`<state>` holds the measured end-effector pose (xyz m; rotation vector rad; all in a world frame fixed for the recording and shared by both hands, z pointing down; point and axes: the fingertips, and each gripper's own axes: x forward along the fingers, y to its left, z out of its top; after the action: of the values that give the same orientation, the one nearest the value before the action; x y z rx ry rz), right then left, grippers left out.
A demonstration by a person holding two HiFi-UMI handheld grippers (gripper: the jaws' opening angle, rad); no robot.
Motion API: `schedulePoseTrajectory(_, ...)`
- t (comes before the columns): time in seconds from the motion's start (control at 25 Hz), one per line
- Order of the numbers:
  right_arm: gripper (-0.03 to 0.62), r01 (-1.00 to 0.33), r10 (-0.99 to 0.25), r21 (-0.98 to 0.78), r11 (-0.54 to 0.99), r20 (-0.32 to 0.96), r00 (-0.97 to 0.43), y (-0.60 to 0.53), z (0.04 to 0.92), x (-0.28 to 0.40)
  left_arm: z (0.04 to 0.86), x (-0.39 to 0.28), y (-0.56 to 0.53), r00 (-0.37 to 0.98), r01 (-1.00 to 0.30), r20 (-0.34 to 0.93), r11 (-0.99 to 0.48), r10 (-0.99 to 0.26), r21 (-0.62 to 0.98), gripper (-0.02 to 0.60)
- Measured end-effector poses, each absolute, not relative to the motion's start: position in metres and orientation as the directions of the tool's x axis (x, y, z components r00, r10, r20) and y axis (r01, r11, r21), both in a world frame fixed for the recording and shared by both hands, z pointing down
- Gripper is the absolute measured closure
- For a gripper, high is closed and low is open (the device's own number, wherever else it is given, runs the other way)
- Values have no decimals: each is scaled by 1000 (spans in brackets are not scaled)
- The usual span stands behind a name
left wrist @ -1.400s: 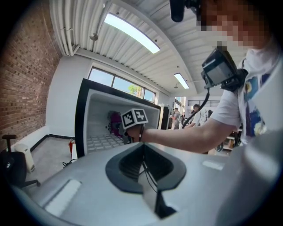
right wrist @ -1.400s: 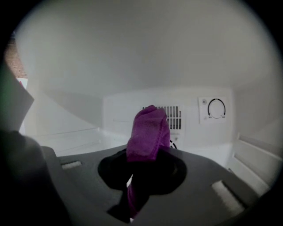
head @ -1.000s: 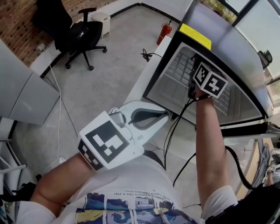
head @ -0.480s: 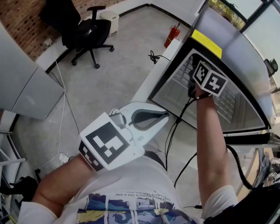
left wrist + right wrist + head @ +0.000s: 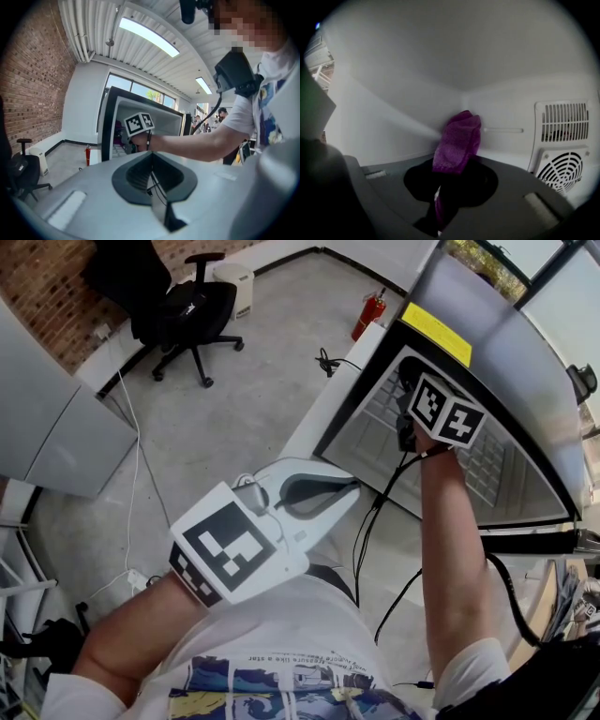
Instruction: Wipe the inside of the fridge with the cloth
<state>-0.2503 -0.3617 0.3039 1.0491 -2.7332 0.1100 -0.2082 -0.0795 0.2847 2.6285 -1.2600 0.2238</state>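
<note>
The fridge (image 5: pixel 525 362) stands open at the right, with a black door frame and a wire shelf (image 5: pixel 384 413) inside. My right gripper (image 5: pixel 444 190) reaches into it, and in the head view only its marker cube (image 5: pixel 448 413) shows. It is shut on a purple cloth (image 5: pixel 457 138), which sticks up from the jaws close to the white back corner of the fridge. My left gripper (image 5: pixel 349 489) hangs outside, in front of the person's body, its jaws shut on nothing. The left gripper view shows the fridge (image 5: pixel 108 117) and the right marker cube (image 5: pixel 139 124).
A vent grille (image 5: pixel 561 121) and a round fan cover (image 5: pixel 558 172) sit on the fridge's inner wall at the right. On the floor are a black office chair (image 5: pixel 187 310), a red fire extinguisher (image 5: pixel 372 309), loose cables (image 5: pixel 326 362) and a grey cabinet (image 5: pixel 52 427).
The right gripper has shifted slightly inside the fridge. The left gripper has stayed where it was, still shut.
</note>
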Motion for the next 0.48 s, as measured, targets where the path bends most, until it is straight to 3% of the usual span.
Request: schedulePoseTrajectory(0.48,537,-583,-574,22,812,203,-793,-324,300,-254,289,-207,-75,630,-775,239,-616,-739,141,577)
